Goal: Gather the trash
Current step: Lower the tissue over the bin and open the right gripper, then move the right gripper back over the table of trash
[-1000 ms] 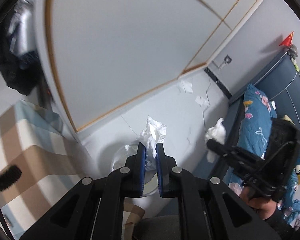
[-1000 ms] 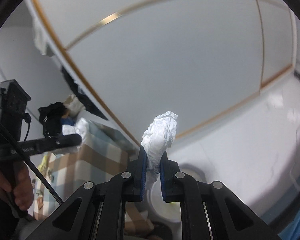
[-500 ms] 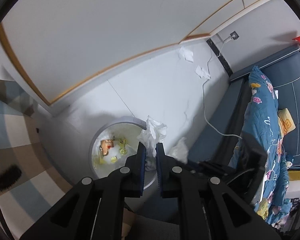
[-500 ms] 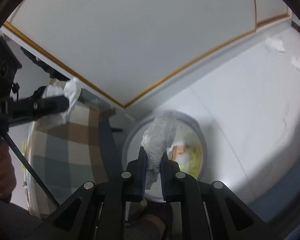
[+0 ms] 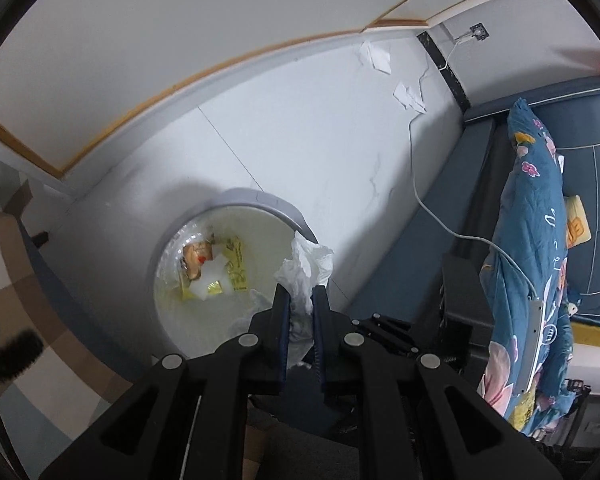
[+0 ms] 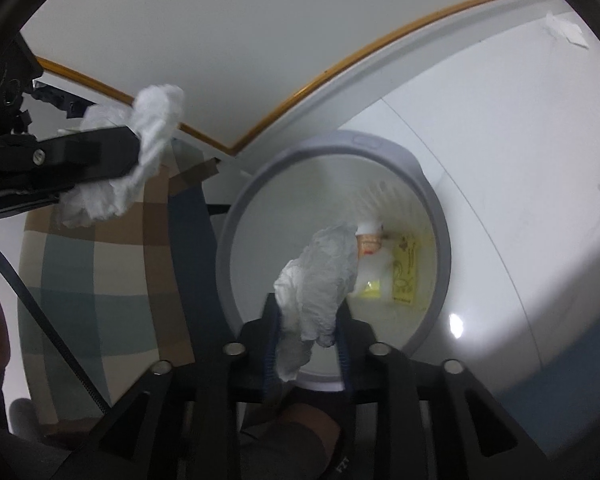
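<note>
Right wrist view: the right gripper hangs directly over the mouth of the round grey bin, which already holds yellow wrappers and other scraps at its bottom. Its jaws have just been opening and now stand partly spread; the crumpled white tissue is between them, leaning on the left pad and apparently free of the right one, so it reads as released or about to drop, not yet in the bin. The left gripper shows at the upper left, beside the bin over a checked surface, pinching a second tissue wad. Left wrist view: the left gripper has its jaws pressed tight on its tissue wad, near the bin rim. Progress, as a judgement: some trash already binned, two wads at the point of drop-off, neither yet inside. Left to do: two loose papers lie on the floor far off by the wall, untouched.
</note>
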A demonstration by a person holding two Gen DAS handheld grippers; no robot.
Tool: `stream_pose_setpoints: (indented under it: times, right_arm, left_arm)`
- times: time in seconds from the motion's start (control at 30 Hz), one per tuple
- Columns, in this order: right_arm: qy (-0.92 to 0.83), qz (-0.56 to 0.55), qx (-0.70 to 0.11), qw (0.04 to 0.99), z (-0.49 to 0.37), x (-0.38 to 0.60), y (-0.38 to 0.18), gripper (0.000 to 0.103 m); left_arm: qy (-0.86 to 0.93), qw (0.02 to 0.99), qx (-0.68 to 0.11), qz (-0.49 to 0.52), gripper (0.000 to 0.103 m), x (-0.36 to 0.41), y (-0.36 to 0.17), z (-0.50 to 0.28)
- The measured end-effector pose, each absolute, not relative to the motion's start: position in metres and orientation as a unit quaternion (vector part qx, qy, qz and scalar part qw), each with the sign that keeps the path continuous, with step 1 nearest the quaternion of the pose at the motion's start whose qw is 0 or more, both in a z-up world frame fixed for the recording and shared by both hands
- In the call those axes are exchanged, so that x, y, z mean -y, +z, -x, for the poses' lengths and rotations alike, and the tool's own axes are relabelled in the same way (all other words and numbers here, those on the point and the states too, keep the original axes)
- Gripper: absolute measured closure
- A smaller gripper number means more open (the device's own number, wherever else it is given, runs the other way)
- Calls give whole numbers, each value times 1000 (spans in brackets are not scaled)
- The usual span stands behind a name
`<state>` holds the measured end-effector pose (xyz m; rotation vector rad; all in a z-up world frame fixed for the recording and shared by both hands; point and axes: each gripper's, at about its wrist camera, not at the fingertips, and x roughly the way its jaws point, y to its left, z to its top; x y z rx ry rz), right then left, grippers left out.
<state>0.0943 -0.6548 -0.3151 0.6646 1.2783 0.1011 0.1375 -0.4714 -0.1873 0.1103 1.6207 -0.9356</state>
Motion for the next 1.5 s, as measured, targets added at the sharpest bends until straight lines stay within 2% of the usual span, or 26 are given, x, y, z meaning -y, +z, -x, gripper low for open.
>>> stream_pose_setpoints:
  times: [0.07,0.17,0.33,0.57,0.67,0.73,0.8,1.07,1.2,1.5]
  right_arm:
    - [47,-304,-587,749,-92,655,-316,54]
    - [51,-309,-590,744,-88,655,-319,46]
    - [53,-319,-591,739,-83,657,-320,40]
    - [36,-303,-572,761,-76,665,-301,40]
    - [19,-301,-572,763,-72,672,-294,40]
    - [9,-300,-568,766,-69,677,-289,40]
    - [-1,-299,-562,771,-66,684,-281,39]
    - [-29,-290,-537,792,-59,697,-252,35]
    - [-36,-279,-518,808,-57,695,-229,33]
    - [-48,-242,-437,865,-54,681,-142,31]
  left_arm:
    - [-400,588,-701,-46,97,471,-191,-138]
    - [-393,586,-707,-46,97,472,-196,-137]
    - [-384,584,-714,-48,95,469,-203,-139]
    - [-376,576,-725,-42,93,471,-208,-137]
    - [-371,576,-728,-44,76,471,-208,-135]
    - [-364,582,-725,-53,57,470,-205,-134]
    - [-359,587,-723,-59,47,468,-204,-134]
    - [-356,621,-695,-60,45,448,-179,-132]
    - [-349,670,-653,-55,34,427,-148,-129]
    - [-315,779,-542,-24,33,368,-67,-115]
